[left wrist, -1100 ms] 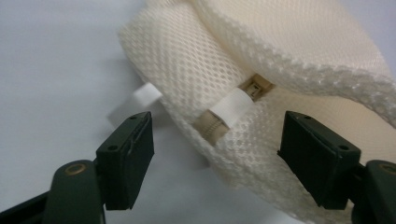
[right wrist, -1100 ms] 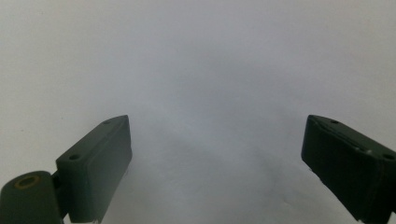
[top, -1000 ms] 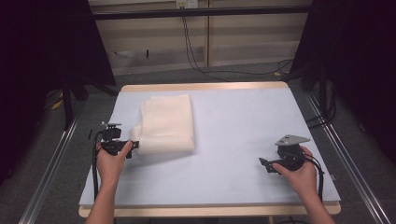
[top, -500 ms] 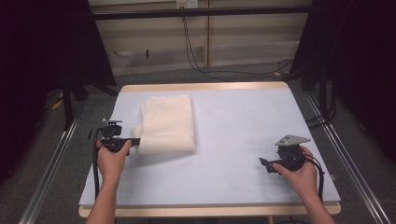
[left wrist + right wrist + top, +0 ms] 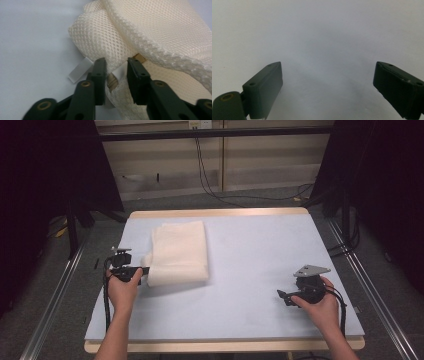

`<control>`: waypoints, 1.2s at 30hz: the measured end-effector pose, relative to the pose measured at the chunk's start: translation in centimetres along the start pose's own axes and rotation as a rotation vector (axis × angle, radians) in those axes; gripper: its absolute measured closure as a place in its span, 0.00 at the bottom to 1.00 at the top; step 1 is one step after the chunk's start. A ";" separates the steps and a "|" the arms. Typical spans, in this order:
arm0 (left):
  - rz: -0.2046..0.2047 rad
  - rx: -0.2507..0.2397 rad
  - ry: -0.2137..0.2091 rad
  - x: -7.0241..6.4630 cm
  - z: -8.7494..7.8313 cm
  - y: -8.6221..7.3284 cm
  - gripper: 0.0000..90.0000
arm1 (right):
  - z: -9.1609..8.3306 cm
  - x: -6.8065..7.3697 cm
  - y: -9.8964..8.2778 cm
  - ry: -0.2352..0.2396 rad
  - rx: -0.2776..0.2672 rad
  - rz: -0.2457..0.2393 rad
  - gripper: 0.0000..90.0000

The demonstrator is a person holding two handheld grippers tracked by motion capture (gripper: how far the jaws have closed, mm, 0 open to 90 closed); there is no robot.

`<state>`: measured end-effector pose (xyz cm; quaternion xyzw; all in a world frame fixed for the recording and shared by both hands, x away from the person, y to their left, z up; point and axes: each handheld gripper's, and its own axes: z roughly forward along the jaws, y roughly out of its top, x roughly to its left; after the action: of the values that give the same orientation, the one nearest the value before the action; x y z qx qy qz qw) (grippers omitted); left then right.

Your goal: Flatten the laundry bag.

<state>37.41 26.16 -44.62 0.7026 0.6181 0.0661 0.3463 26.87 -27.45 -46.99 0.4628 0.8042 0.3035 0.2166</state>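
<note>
our left gripper has just been closing: its jaws stood wide a second ago at the near left corner of the folded mesh bag, and they have now drawn in around that corner. in the left gripper view the two black jaws are close together, pinching a bunch of cream mesh, with a zipper end and a white tag right at the pinch. so we read this claw as narrowed onto the fabric and gripping it, not fully shut, since cloth fills the gap. the hand itself has barely shifted.

outward from there, the bag lies flat on the left part of the pale blue table, its far edge toward the back, its near left corner in our grip and the rest resting on the surface.

our right gripper rests near the front right of the table, well apart from the bag; its jaws stand wide open with nothing between them but bare tabletop.

the fresh grip suggests to us that the grasp step is done, and the corner can now be lifted or pulled to unfold or open the bag, likely with the right claw coming over to help.
</note>
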 end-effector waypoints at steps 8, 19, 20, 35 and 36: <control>0.020 -0.001 -0.013 -0.4 -0.7 0.5 0.93 | -0.1 0.0 0.0 -0.001 -0.004 0.001 0.09; 0.103 -0.017 -0.013 -2.9 -2.5 2.6 0.94 | -0.2 -0.1 0.0 0.001 -0.013 -0.005 0.09; 0.096 -0.028 -0.018 -3.1 -2.6 2.8 0.94 | -0.2 -0.1 0.0 0.001 -0.016 -0.003 0.09; 0.165 -0.019 -0.039 -5.5 -3.4 4.8 0.93 | -0.1 0.1 0.1 0.007 -0.011 -0.011 0.09; 0.157 -0.024 -0.041 -5.6 -3.3 4.8 0.93 | -0.1 0.1 0.1 0.007 -0.007 -0.006 0.09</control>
<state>38.39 22.41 -37.52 0.7461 0.5528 0.0860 0.3609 26.82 -27.35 -46.80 0.4586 0.8053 0.3074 0.2161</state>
